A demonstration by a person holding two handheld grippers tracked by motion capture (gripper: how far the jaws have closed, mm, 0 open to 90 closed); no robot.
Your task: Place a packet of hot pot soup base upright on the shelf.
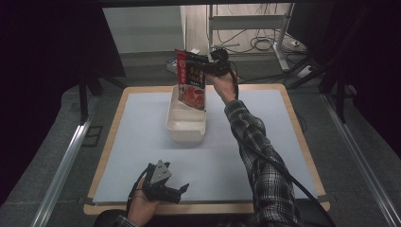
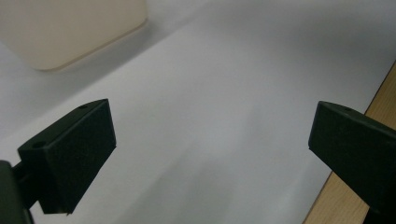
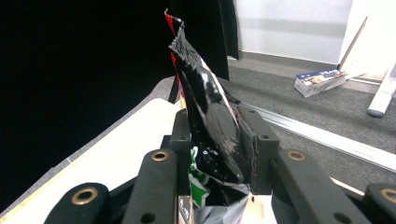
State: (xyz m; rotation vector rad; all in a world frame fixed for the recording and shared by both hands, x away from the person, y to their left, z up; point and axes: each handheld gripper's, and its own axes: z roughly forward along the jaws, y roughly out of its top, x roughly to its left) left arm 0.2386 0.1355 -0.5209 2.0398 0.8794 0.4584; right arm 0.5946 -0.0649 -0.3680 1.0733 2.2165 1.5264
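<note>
A: What is held at the upper middle of the high view?

B: A red snack packet (image 1: pixel 191 82) is clamped by its upper edge in the right gripper (image 1: pixel 204 66), whose jaws are closed tight on it. In the right gripper view the crinkled packet (image 3: pixel 210 116) is seen pinched between the two jaws. It is hung upright, with its lower end just over, perhaps inside, the far end of the cream tub (image 1: pixel 185 124) at the middle of the frame; contact with the tub cannot be told.

A: And the left gripper (image 1: pixel 163 189)?

B: It is rested low at the lower left of the high view, on the white mat of the desk (image 1: pixel 265 142). Its jaws are spread wide, and nothing is held between them.

A: Which step is judged to be in hand?

B: The packet is being placed into the tub, it seems. For the next move, the packet would need to be lowered until it is settled inside, then released, without the tub being nudged.
</note>
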